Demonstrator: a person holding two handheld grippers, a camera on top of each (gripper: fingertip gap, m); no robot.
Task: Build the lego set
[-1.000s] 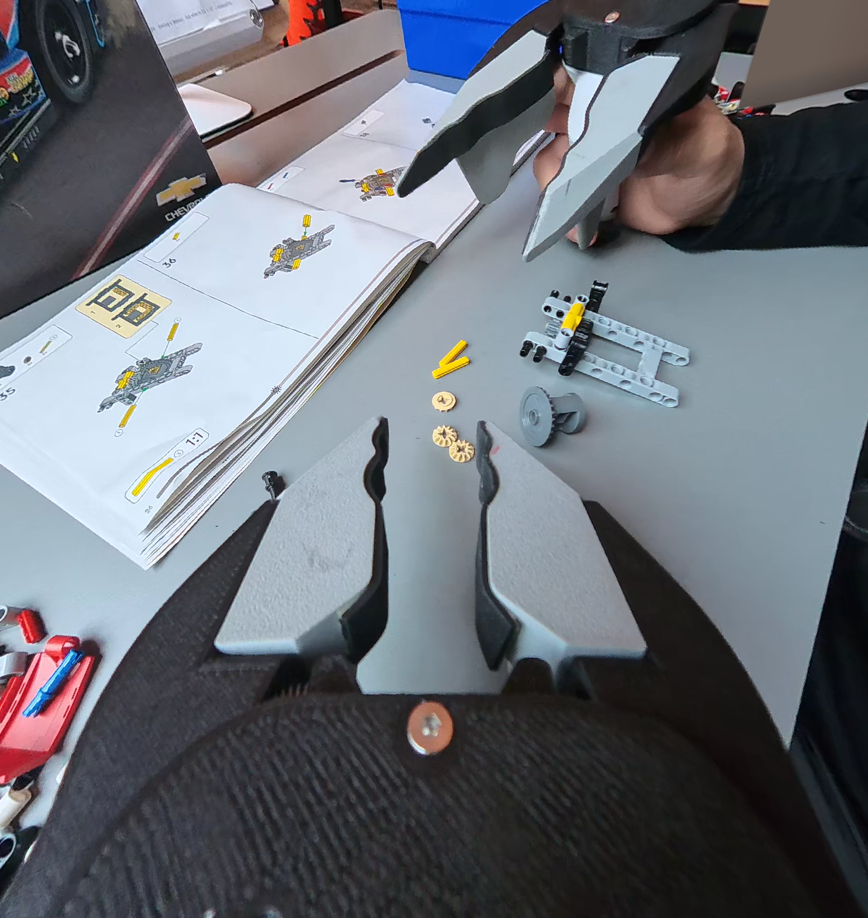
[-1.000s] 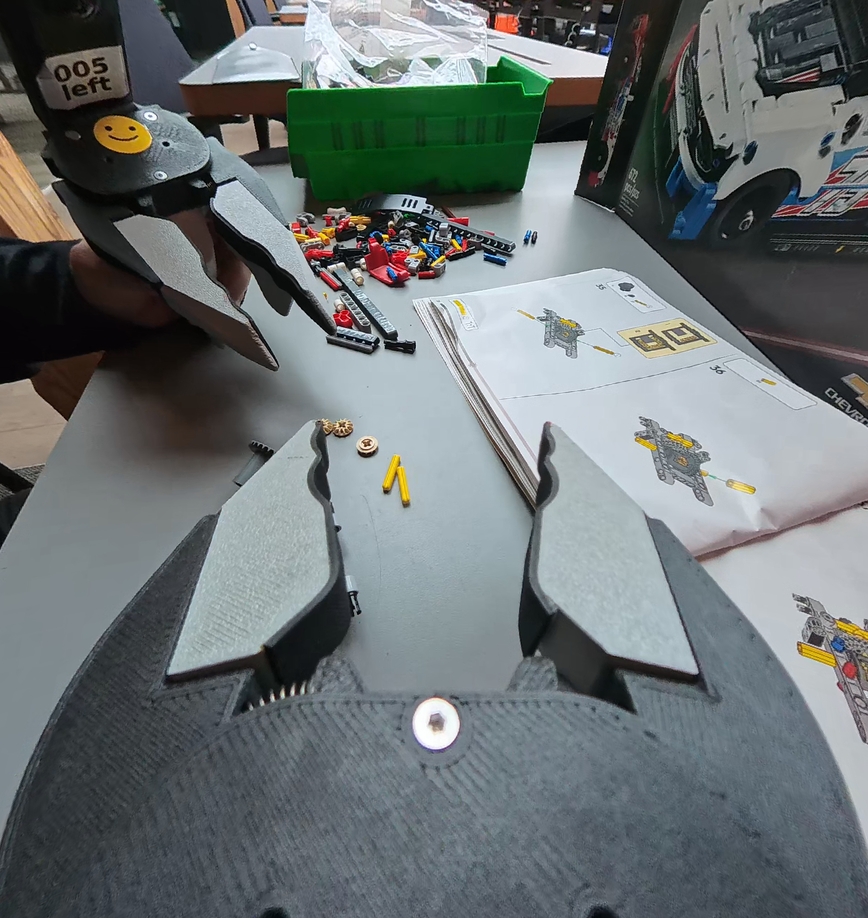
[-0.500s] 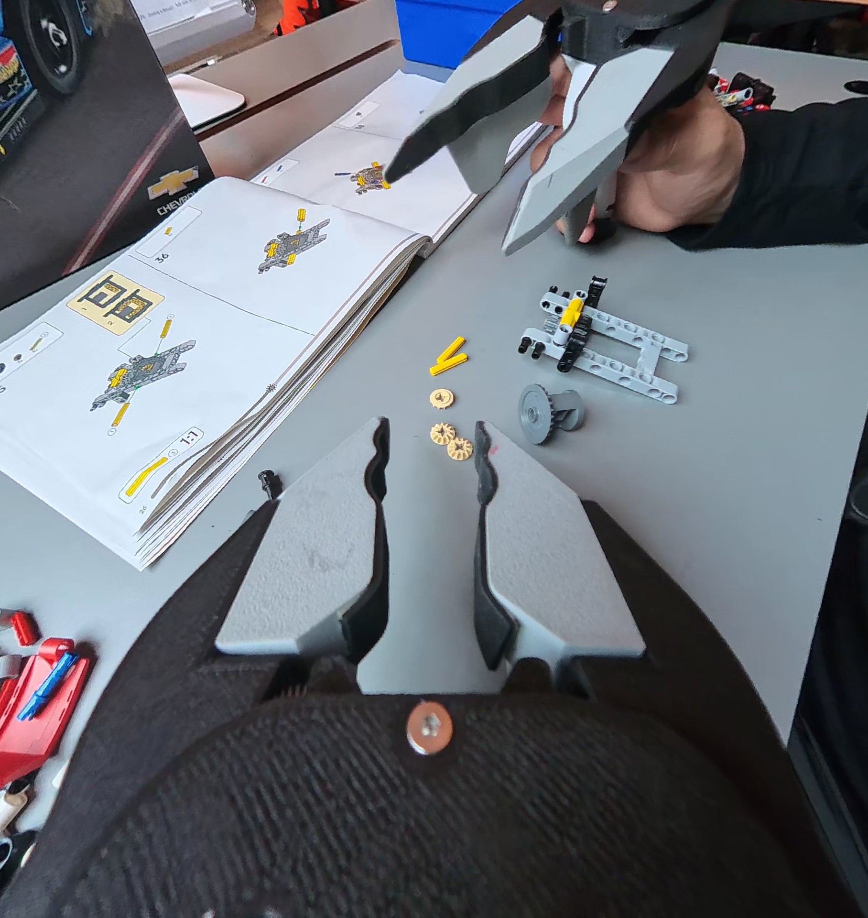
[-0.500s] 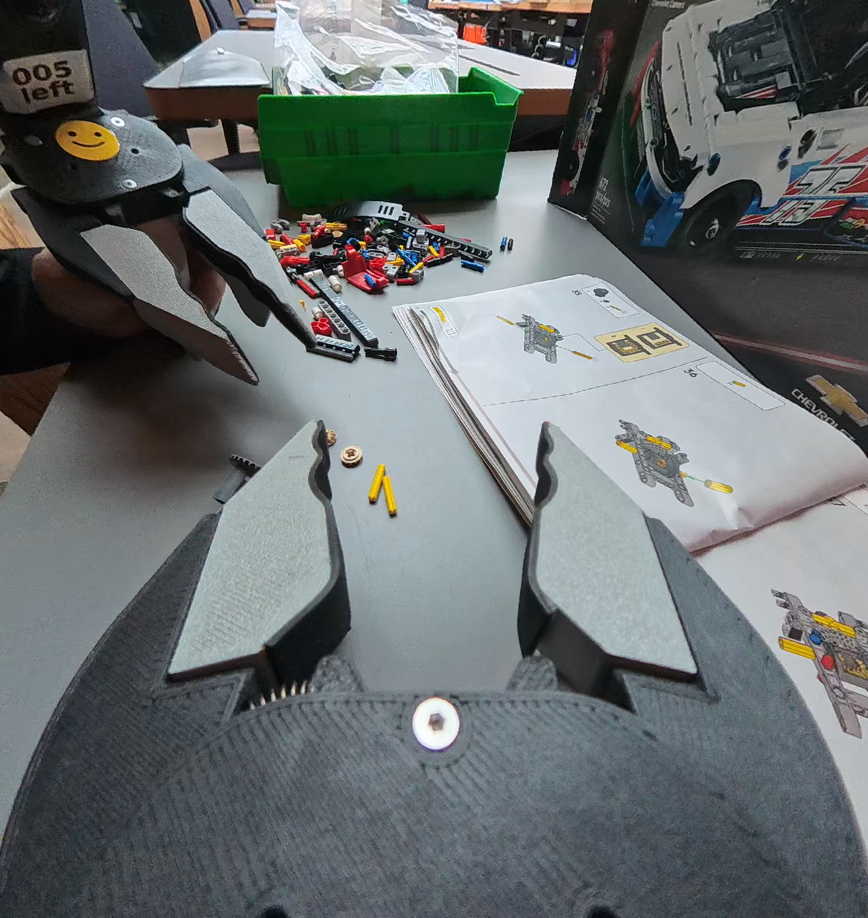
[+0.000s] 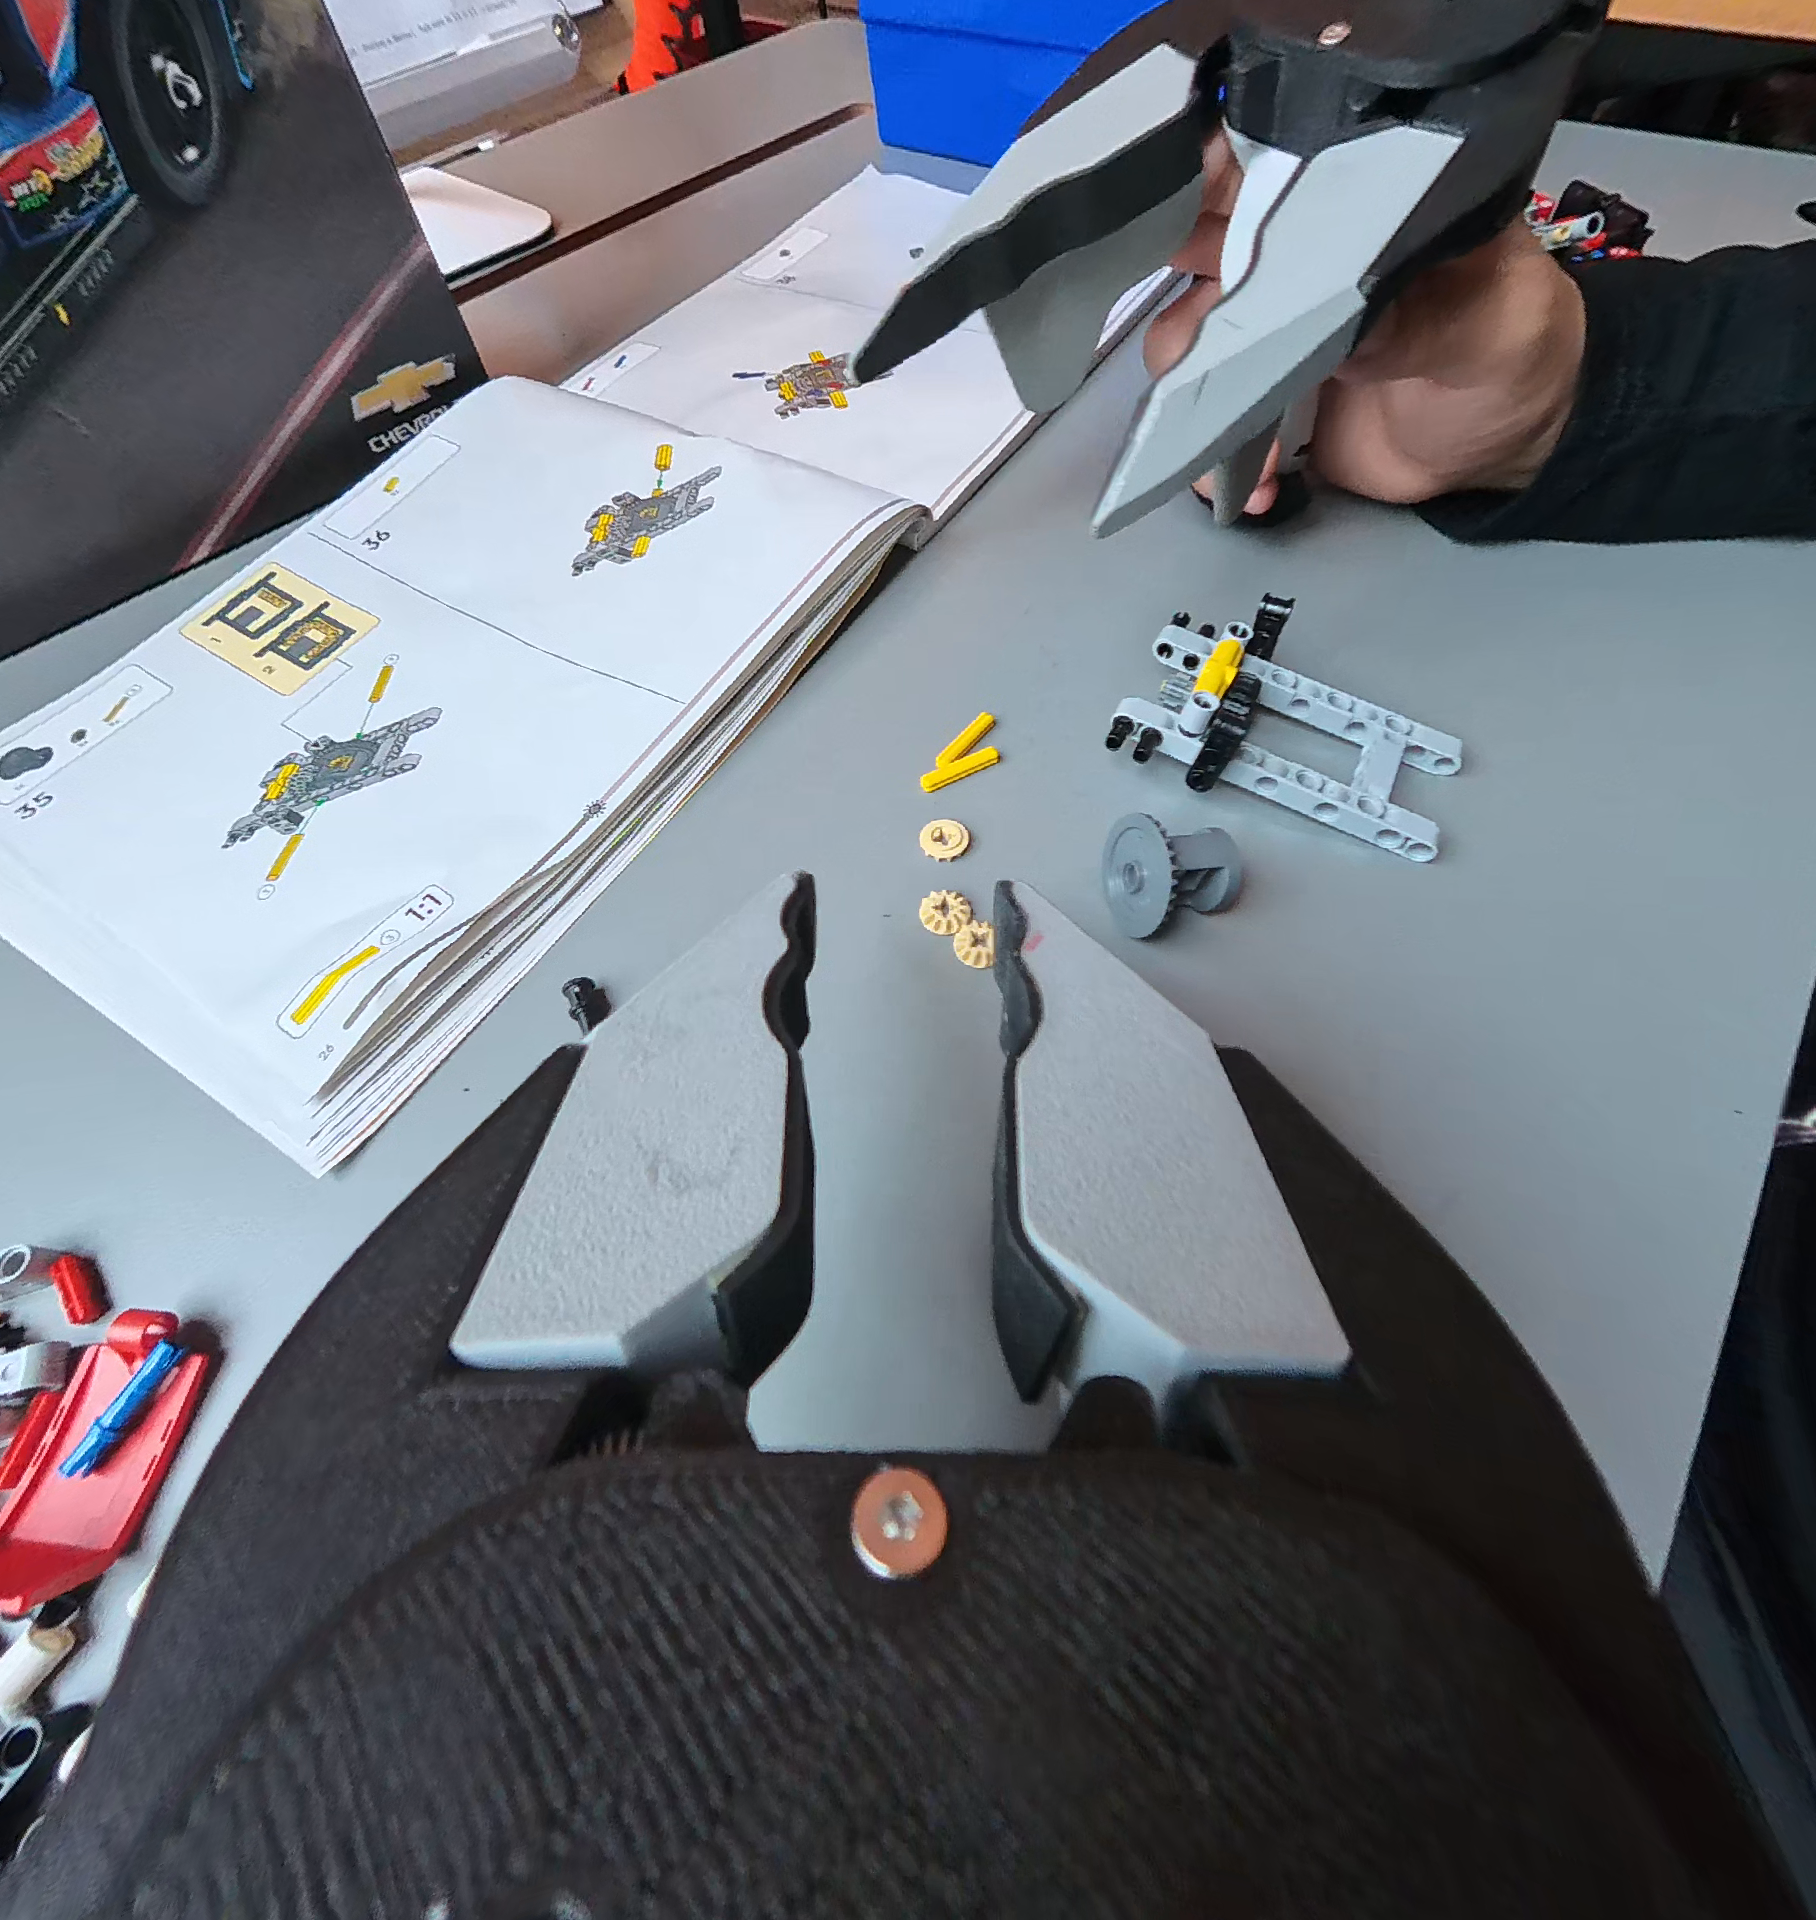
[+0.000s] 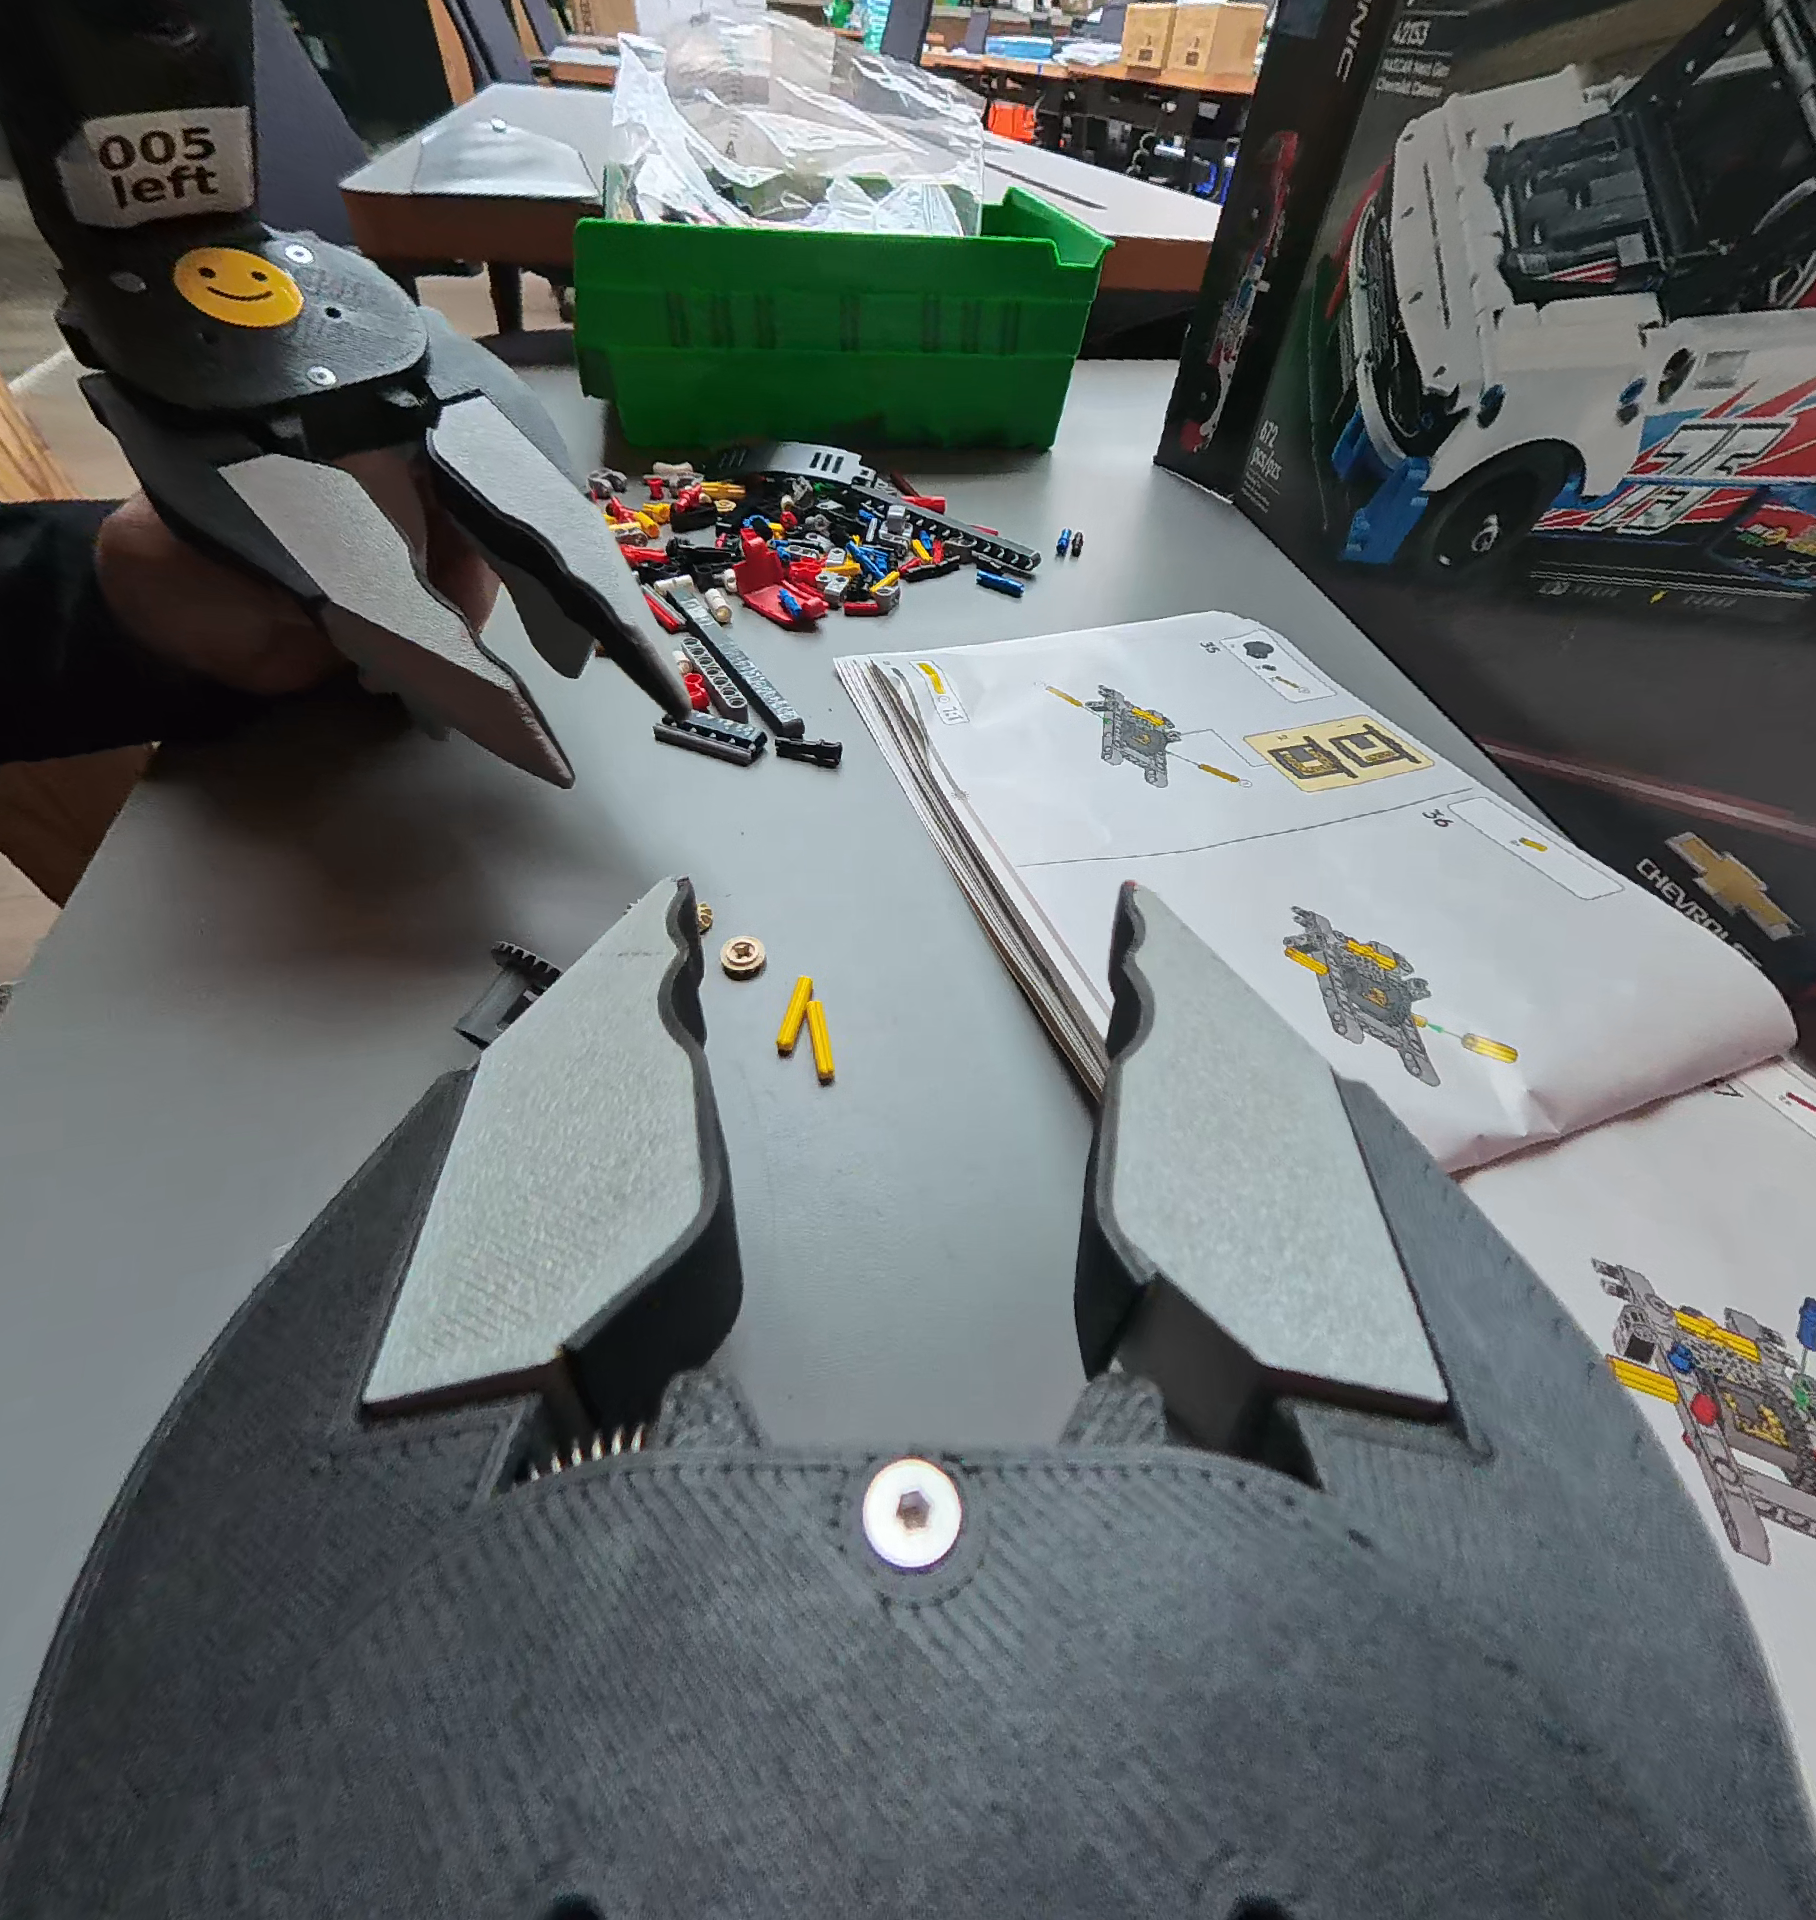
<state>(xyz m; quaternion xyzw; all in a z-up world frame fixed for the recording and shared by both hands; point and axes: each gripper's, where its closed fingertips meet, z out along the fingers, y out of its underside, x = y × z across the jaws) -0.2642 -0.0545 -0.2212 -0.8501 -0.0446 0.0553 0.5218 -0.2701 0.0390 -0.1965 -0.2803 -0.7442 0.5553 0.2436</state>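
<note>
table (image 5: pixel 1506 1039): smooth matt grey | instruction booklet (image 5: pixel 468 675): white paper | green bin (image 6: pixel 831 343): glossy plastic

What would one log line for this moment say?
left tool: open, empty | right tool: open, empty | two yellow plastic axle pins: loose on grey table | open paper instruction booklet

You work in soft, even daylight; the grey surface (image 5: pixel 1506 1039) ahead of your jaws is bright without glare. A faint, diffuse shadow lies on the surface (image 6: pixel 364 862) left of your right jaws. Wide-angle distortion bends both pictures' edges. The red parts pile (image 5: pixel 62 1423) left of your left jaws is smeared.
</note>
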